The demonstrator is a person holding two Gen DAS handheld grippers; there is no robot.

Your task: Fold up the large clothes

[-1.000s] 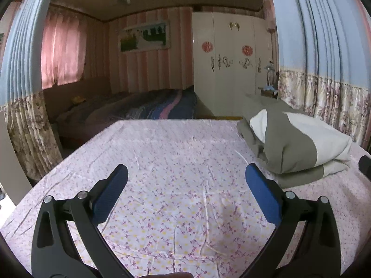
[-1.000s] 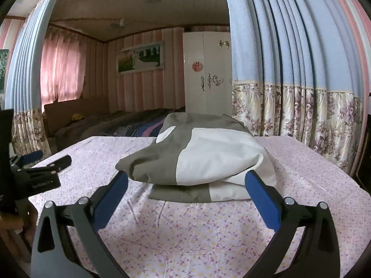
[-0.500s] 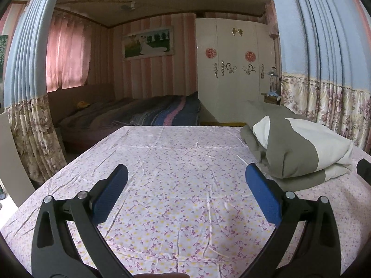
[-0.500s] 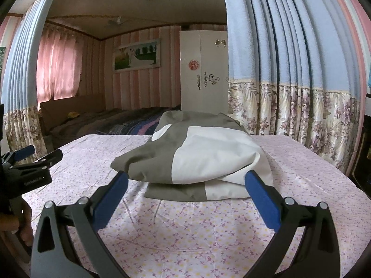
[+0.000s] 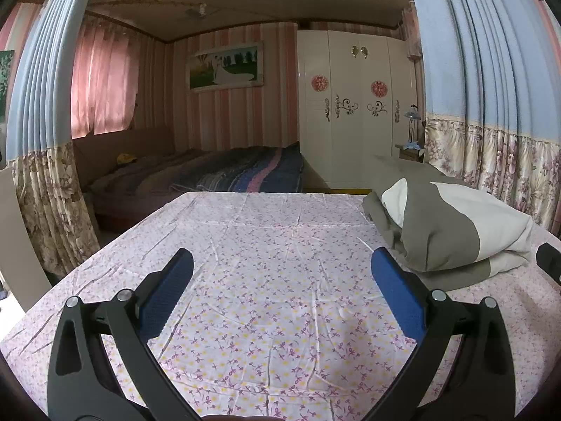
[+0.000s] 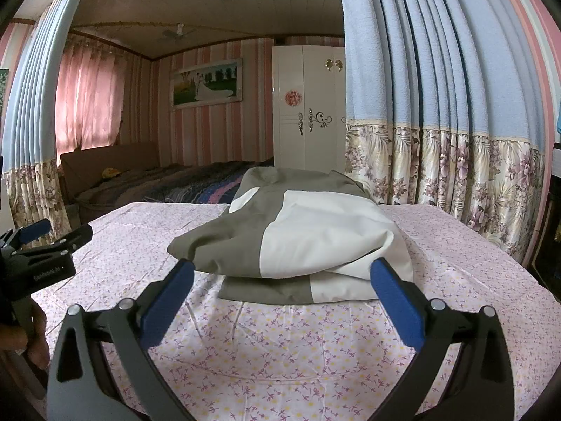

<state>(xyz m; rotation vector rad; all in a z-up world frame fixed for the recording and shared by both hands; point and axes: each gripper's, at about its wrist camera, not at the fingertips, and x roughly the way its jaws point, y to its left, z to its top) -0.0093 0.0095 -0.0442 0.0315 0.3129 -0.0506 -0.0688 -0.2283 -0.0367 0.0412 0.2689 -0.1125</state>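
Floral sheet (image 5: 273,280) is covering the bed, folded grey-white garment (image 6: 301,238) sitting mid-frame. Left gripper (image 5: 280,266) and right gripper (image 6: 280,270) are both hovering low in frame, gaping wide, empty.

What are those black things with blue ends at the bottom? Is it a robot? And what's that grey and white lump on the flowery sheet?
It is not a robot. A person holds two grabbing tools, one in each hand, and each tool has a small camera looking forward along its two fingers. One picture comes from the left gripper, the other from the right gripper. The blue parts are the soft pads on the fingers.

Both grippers are open and hold nothing. In the right picture you can see the left tool from the side, with part of the person's hand below it.

The lump is a big grey and white garment, roughly bundled, lying on the floral sheet. It is there to be folded.
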